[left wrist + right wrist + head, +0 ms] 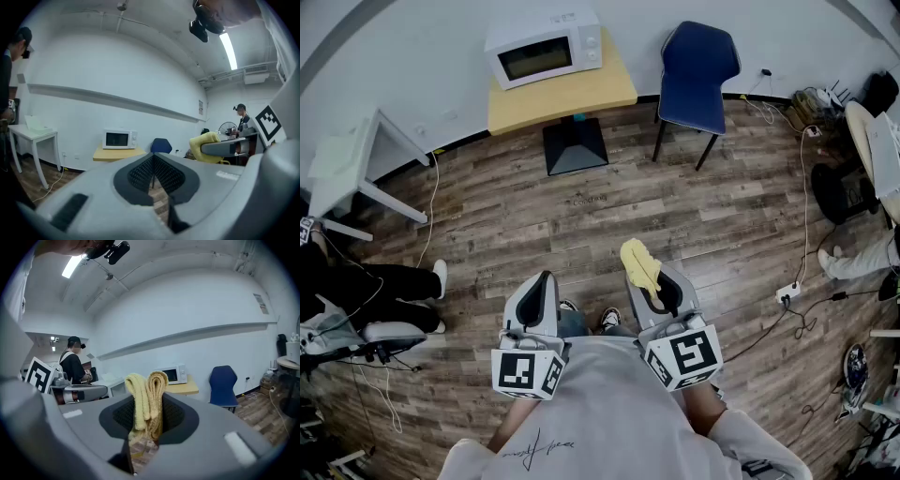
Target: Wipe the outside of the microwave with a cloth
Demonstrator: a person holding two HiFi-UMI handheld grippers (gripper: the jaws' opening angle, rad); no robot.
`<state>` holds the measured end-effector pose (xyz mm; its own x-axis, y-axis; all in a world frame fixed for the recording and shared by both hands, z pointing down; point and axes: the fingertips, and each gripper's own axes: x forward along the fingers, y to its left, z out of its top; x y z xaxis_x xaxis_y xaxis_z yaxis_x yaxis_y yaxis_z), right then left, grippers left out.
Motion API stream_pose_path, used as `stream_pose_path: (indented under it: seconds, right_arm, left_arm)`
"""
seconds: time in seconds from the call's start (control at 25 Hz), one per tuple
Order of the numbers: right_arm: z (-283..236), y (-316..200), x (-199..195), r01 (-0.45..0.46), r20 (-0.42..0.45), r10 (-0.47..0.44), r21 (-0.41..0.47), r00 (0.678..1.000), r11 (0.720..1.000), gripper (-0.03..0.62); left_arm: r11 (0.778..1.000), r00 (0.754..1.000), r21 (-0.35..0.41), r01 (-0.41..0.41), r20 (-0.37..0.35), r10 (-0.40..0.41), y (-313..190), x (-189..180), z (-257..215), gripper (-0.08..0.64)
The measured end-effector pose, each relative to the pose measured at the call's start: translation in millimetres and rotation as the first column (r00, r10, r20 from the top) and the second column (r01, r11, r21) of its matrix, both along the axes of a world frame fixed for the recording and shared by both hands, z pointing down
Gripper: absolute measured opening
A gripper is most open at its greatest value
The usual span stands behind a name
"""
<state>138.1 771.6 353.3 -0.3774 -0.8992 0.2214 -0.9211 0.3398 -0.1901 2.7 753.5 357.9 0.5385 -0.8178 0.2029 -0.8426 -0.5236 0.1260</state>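
Folded yellow cloth [146,392] is clamped between the jaws of the right gripper [149,411]. Left gripper [153,164] is held with jaws pressed together, nothing between. White microwave [546,49] is seen on a yellow table [581,98], well apart from both grippers.

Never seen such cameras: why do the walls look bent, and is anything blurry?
Head view: wide lens bows the floor and wall behind the microwave; sharp throughout. Left gripper view: fisheye curve, dark corners, bright ceiling light. Right gripper view: same curve; the cloth looks sharp.
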Motion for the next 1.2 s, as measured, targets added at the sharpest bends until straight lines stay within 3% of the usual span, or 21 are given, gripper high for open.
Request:
stream_pose_path:
  seconds: [0.2, 0.4, 0.56, 0.84, 1.2]
  right_arm:
    - [10, -18, 5, 0.004, -0.021, -0.004, -0.014, 1.0, 1.0, 0.103]
    - [16, -43, 2, -0.009, 0.055, 0.012, -0.047, 0.998, 0.999, 0.106]
    - [15, -74, -3, -0.023, 0.046, 0.026, -0.057, 0.999, 0.998, 0.11]
    - [10, -161, -24, -0.031, 0.003, 0.031, -0.072, 1.0, 0.997, 0.114]
    - [-7, -285, -80, 0.03, -0.081, -0.036, -0.07, 0.996, 0.997, 0.11]
  left_arm:
    - [1.0, 1.0, -0.015, 0.005, 0.005, -0.005, -17, -1, 8, -0.005]
    - [0.999, 1.0, -0.045, 0.021, -0.003, -0.022, -44, -11, 13, -0.005]
    - [0.998, 1.0, -0.063, 0.015, -0.02, -0.016, -77, -17, 19, -0.005]
    - [0.998, 0.999, -0.056, -0.008, -0.046, 0.005, -167, -29, 20, -0.005]
    - [1.0, 0.997, -0.031, 0.001, -0.076, -0.003, -288, -80, -4, -0.005]
